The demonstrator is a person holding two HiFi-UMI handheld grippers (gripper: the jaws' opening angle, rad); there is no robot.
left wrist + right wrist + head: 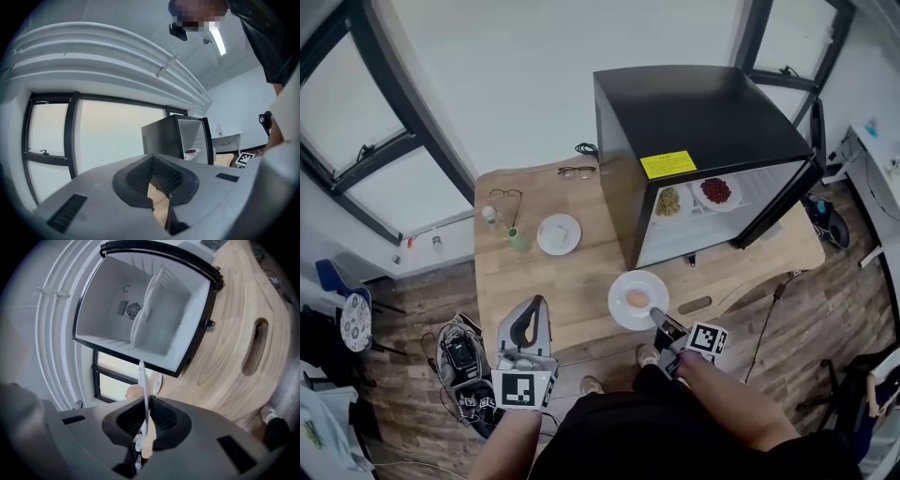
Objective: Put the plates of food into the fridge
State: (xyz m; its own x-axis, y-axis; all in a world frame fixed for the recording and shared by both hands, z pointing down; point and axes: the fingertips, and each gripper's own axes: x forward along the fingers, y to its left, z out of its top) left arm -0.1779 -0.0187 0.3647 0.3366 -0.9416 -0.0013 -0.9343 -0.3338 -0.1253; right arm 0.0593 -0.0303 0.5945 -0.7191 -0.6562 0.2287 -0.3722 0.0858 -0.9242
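Right gripper (662, 324) fingers pinch plate (627, 281) rim; left gripper (534, 305) fingers closed, empty; fridge (703, 112) interior half hidden.

Your left gripper (531, 317) sits low on your left side, pointing forward, jaws pressed together on nothing. Your right gripper (662, 322) is out front, jaws clamped on the plate (622, 284) rim.

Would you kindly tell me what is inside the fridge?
On the fridge shelf sit a plate of greenish food and a plate of red food. Its top covers the shelf's rear.
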